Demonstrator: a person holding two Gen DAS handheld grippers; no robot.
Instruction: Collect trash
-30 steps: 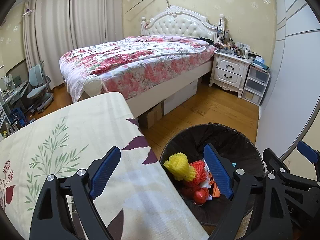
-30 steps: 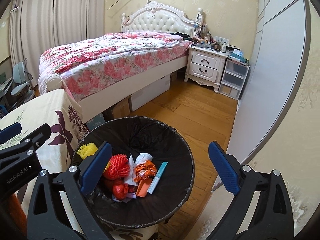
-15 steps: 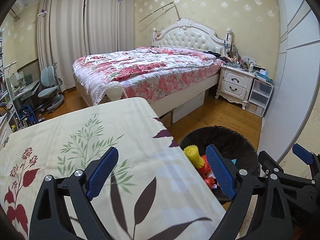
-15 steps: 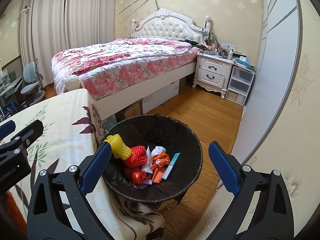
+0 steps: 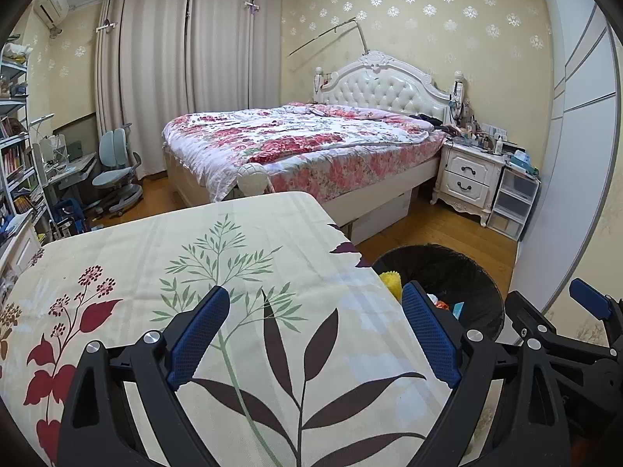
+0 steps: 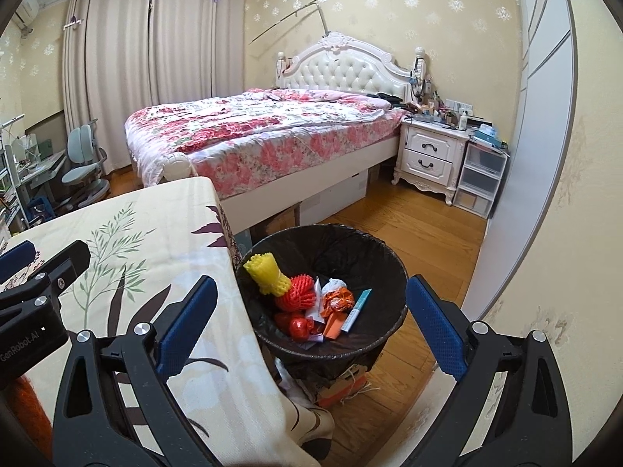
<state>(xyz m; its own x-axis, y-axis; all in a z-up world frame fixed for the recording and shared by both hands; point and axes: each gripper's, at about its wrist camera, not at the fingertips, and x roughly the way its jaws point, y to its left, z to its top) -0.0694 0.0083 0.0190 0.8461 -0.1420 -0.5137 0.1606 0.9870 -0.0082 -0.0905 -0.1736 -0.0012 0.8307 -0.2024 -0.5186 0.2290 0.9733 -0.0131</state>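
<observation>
A black-lined trash bin [image 6: 389, 268] stands on the wood floor beside the table, holding a yellow foam net [image 6: 266, 274], a red foam net [image 6: 299, 292], crumpled wrappers and a small blue-and-white tube [image 6: 356, 307]. In the left wrist view only the bin's [image 5: 455, 268] far part shows past the table edge. My left gripper [image 5: 313, 334] hangs open over the leaf-print tablecloth [image 5: 194, 257], nothing between its blue pads. My right gripper [image 6: 311, 327] is open too, above the table's corner and the bin, holding nothing.
A bed with a floral quilt [image 5: 296, 144] fills the middle of the room. A white nightstand [image 5: 467, 179] and plastic drawers [image 5: 514, 202] stand by the right wall. A desk chair [image 5: 117, 171] and bookshelves [image 5: 15, 163] are at the left. A cardboard box [image 6: 342, 385] sits under the bin.
Both grippers have pulled back and up from the bin, over the table. More tablecloth fills the left wrist view, and the bin looks smaller and farther in both.
</observation>
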